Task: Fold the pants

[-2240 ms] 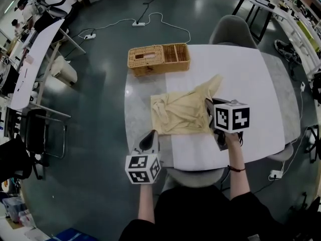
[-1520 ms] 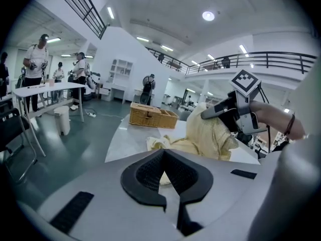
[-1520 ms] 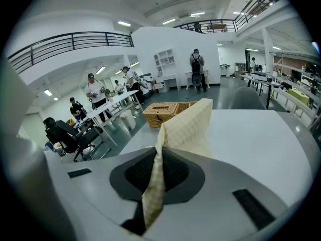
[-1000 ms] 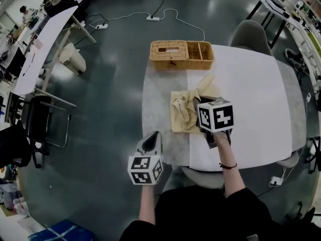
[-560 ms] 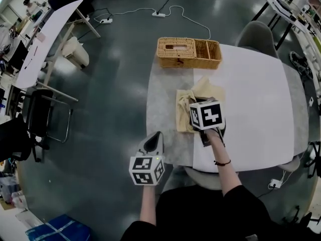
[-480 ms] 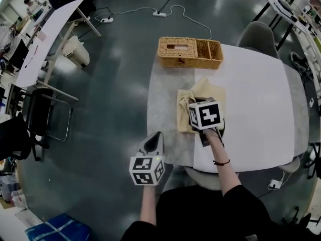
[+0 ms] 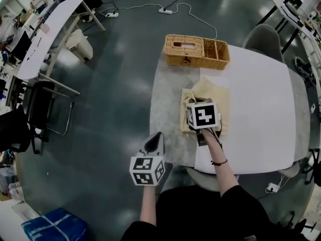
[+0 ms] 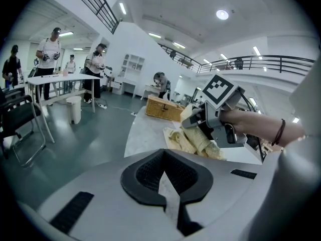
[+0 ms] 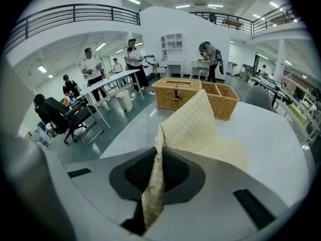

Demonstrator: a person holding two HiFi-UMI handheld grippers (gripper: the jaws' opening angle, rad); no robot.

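**A:** Pale yellow cloth: the pants [image 7: 219, 91] lie in a rumpled heap on the surface [image 7: 261, 109], across the line where its grey part meets its white part. A wicker basket [image 7: 196, 50] stands beyond them at the far edge.

**B:** And the right tool [image 9: 153, 185]?

**A:** It is clamped on a narrow pinch of the fabric. A flap rises out of its jaws and drapes forward onto the rest of the heap.

**B:** So where is the risk?

**A:** Mostly in that pinch. It looks thin, so I judge a sideways tug could pull the cloth free and drop the flap short of its mark. The heap underneath is already creased. Laying a layer over it unsmoothed would probably lock the wrinkles in and leave the fold crooked.

**B:** Does the left tool [image 7: 154, 138] help?

**A:** Not at present. Its jaws are together with nothing between them, and it hangs by the near left corner of the surface, apart from the pants. With nothing pinning the lower layer, the whole garment could slide along with the right tool instead of folding over.
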